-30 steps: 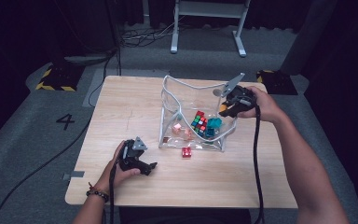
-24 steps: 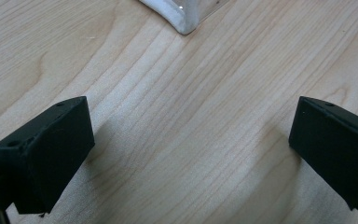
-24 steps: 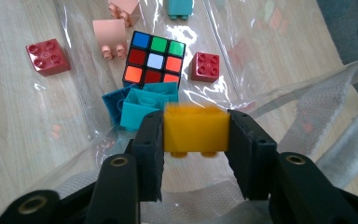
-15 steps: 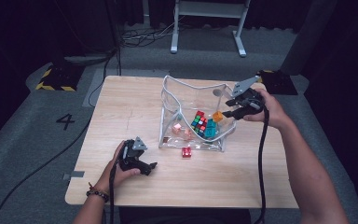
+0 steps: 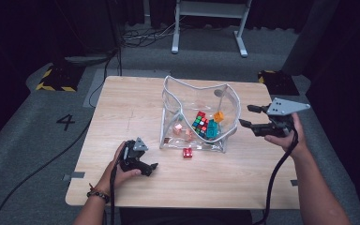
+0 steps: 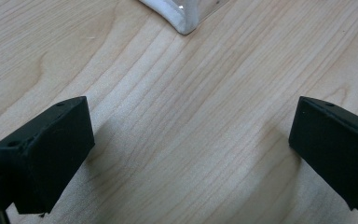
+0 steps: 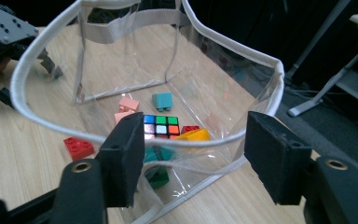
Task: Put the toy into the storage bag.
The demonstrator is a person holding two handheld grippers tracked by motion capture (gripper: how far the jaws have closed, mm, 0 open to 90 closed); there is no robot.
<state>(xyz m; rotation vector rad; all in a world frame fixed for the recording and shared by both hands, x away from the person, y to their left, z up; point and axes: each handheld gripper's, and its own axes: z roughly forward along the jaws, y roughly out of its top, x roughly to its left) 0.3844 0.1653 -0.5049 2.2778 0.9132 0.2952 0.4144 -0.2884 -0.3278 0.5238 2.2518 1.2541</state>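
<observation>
The right gripper [image 5: 247, 116] hangs in the air just beside the right wall of the clear bag [image 5: 229, 96], its jaws partway apart with nothing between them; they have just been opening. In the right gripper view, those jaws frame the bag's white-bound rim [image 7: 223, 140], which stands directly ahead of them. Inside the bag lie a puzzle cube [image 7: 161, 126], an orange block [image 7: 192, 136], a teal block [image 7: 162, 100] and pink blocks [image 7: 128, 103]. A red brick [image 5: 187, 153] sits on the table [image 5: 122, 103] just outside the bag's near wall. The left gripper [image 5: 143, 161] rests low over the table near the bag's left front corner [image 6: 181, 21], jaws wide and empty above bare wood.
</observation>
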